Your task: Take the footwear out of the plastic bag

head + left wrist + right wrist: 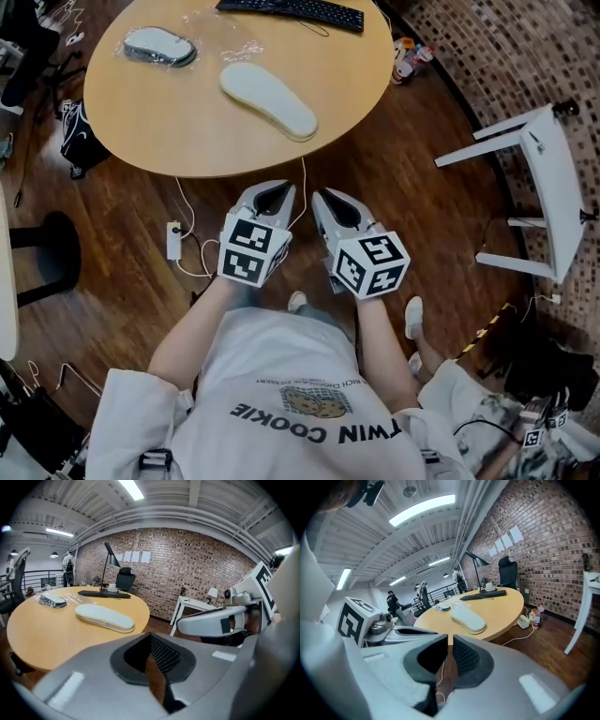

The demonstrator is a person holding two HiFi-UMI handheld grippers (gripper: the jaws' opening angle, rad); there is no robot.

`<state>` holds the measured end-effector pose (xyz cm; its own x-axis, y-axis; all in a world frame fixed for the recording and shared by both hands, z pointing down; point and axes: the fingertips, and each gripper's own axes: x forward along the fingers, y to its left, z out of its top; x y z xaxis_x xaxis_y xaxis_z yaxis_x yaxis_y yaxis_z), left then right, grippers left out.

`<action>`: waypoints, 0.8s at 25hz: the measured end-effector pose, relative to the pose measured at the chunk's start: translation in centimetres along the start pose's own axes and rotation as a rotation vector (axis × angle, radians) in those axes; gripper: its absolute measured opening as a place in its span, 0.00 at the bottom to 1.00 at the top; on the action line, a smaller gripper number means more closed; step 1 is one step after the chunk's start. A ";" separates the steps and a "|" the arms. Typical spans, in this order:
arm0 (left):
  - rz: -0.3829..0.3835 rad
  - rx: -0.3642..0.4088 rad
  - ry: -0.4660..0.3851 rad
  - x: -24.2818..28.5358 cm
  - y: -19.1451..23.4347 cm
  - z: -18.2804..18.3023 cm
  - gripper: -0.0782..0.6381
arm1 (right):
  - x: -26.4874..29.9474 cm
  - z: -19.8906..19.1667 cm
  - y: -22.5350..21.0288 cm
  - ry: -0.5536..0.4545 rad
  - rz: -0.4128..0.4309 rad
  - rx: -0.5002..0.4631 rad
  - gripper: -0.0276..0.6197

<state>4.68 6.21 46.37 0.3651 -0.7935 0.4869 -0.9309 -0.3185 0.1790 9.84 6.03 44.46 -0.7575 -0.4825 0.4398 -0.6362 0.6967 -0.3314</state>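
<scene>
We hold both grippers low in front of the body, side by side over the wooden floor (pixel 112 272), just short of the near edge of the round table (pixel 169 131). The left gripper (pixel 278 186) has its jaws drawn together at the tips, with nothing between them. The right gripper (pixel 322 194) has its jaws only a narrow slit apart, and that slit is empty too. Both point up toward the table, touching nothing on it.

One piece of footwear, a white slipper (pixel 269 98), lies bare and flat near the middle of the table. In the head view its long axis runs on a diagonal: one rounded end points toward the far left, and the slightly broader end points toward the near right edge. We cannot tell toe from heel.

The second slipper (pixel 159 45) sits well apart from the first, near the far left rim. It is grey with a dark edge and is wrapped in the clear plastic bag (pixel 234 42), whose loose, crinkled film spreads to its right. Its long axis runs roughly left to right, a little tilted.

A black keyboard (pixel 291 9) lies along the far edge. On the floor a white power strip (pixel 173 241) lies under the table's near side, and a white side table (pixel 548 169) stands off to the right.
</scene>
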 end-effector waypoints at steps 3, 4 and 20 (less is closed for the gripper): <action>0.057 -0.023 -0.017 -1.2 -3.8 -0.9 0.11 | -3.7 -1.5 -0.3 -0.001 0.039 -0.032 0.09; 0.076 -0.028 -0.019 -1.6 -4.9 -1.1 0.11 | -4.9 -2.0 -0.5 -0.001 0.049 -0.038 0.09; 0.328 -0.178 -0.055 -14.4 -10.1 -6.3 0.11 | -12.4 -7.3 8.2 0.062 0.243 -0.103 0.09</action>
<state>8.70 24.11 42.93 0.0425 -0.8664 0.4976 -0.9844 0.0487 0.1690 15.12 21.57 42.35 -0.8740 -0.2632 0.4085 -0.4159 0.8400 -0.3485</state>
